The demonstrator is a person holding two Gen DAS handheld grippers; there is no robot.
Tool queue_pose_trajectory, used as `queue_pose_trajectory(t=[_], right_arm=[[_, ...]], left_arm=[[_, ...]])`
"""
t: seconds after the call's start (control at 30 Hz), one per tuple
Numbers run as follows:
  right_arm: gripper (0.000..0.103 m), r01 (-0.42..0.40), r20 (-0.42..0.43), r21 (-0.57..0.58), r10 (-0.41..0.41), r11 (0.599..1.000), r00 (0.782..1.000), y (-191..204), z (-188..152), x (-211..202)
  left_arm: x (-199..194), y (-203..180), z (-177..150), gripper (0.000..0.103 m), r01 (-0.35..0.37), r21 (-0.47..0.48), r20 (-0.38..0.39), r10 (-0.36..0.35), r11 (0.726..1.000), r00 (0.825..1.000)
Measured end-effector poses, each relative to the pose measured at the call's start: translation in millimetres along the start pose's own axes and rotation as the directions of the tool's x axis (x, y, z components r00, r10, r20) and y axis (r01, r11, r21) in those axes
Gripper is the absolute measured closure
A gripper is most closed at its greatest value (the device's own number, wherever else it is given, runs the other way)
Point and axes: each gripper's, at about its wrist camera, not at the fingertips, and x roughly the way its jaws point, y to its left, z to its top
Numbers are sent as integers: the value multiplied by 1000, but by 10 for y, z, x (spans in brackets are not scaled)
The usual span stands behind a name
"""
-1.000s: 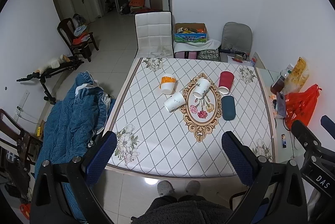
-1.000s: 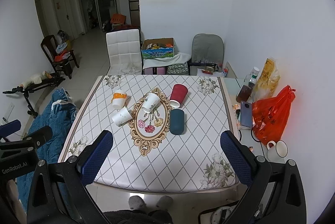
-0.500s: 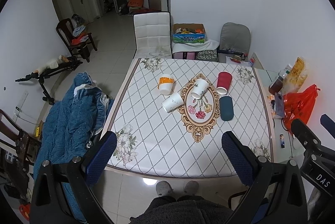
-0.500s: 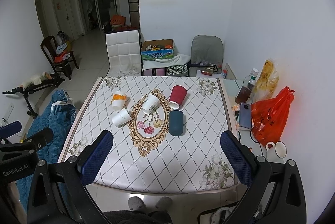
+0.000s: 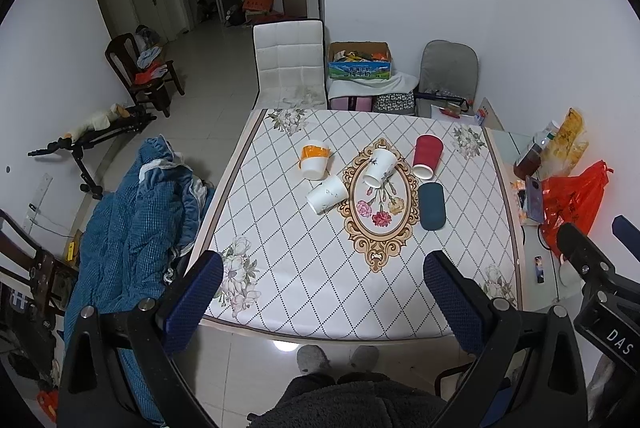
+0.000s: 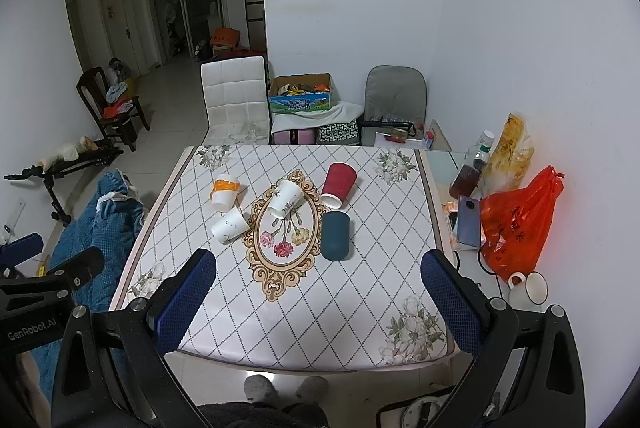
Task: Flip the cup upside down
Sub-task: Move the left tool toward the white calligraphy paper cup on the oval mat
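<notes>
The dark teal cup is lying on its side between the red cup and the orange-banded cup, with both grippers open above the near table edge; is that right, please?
Not quite. The dark teal cup does lie on its side, but it sits nearer the table edge than the red cup, not between it and the orange-banded cup. The right wrist view shows this. The left gripper and right gripper are indeed open.

Even, cool indoor light fills both sharp views, leaving the hallway at upper left dim, a small glare spot on the floor tiles [image 5: 283,345] at bottom centre, and strong fisheye bending with black vignetted corners.
</notes>
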Motion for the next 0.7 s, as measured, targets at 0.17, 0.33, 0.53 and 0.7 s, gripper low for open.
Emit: queue_pose_trajectory(t=[0.17,0.33,0.53,0.7], right_arm=[[0,0,-4,-1,0,1000,1000,6,-2,19],[0,-6,-55,-6,5,1000,998,-49,-4,271],[0,-25,-153,-11,23,1000,988,-145,-146,844],[0,-48,-235,-15,43,999,971,-204,-339,1380]], left_arm=[[114,-36,23,0,-17,-4,-9,17,1000,1000],[308,-84,61,0,-57,-11,-19,57,998,998],[695,-139,118,0,-129,-19,-56,128,991,990],[1115,-186,171,0,-169,-5,-107,167,986,980]])
